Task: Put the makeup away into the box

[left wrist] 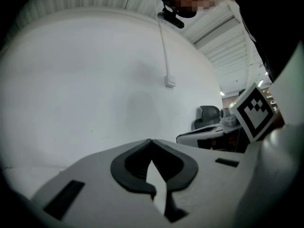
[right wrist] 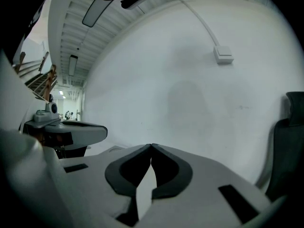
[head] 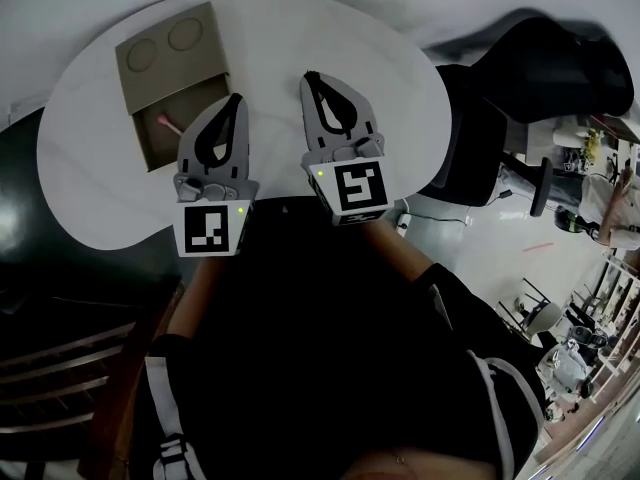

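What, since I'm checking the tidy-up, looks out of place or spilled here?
Nothing stands out. The box lies open on the table with a pink item inside, nothing spilled around it; left gripper and right gripper are shut and empty.

We see a white round table (head: 90,188), a black office chair (head: 540,68) beside it, a pale glossy floor (head: 480,258), and perhaps cluttered shelves (head: 600,298) far right.

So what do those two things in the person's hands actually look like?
They match: the left gripper and the right gripper are pale grey plastic, each with two tapering jaws lined by black pads. At the back of each sits a white cube with black square markers and a small green light. The person wears dark clothing.
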The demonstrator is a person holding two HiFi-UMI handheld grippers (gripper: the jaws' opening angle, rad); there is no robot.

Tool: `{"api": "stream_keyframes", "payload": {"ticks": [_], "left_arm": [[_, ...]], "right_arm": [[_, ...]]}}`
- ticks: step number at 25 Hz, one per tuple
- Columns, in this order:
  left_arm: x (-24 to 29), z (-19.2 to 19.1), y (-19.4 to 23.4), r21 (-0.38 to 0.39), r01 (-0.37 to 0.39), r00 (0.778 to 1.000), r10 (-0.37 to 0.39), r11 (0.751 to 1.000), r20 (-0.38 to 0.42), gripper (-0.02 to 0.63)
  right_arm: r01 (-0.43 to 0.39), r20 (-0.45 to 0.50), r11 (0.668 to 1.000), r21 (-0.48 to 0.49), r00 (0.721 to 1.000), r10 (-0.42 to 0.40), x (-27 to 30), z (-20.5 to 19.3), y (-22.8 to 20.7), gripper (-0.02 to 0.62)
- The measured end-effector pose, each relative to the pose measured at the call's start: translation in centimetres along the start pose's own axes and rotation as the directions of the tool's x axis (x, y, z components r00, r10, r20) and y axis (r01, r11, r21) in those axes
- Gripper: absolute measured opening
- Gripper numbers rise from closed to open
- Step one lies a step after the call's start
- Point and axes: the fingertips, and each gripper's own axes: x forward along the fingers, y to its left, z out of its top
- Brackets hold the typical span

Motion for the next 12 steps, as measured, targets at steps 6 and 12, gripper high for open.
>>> {"api": "stream_keyframes", "payload": {"ticks": [6, 12], "left_arm": [[1.9, -1.9, -1.3, 0.002, 0.041, 0.998, -0.041, 0.999, -0.037, 0.008], [2.8, -4.6, -2.1, -0.032, 0.059, 0.993, -0.062, 0.998, -0.097, 0.008]], "right_arm": [[0.018, -0.049, 1.0, 0.009, 0.999, -0.018, 0.7, -2.9, -1.8, 0.025], [0.011, -0.117, 1.0, 0.013, 0.993, -0.009, 1.4, -6.4, -2.3, 0.025]]}}
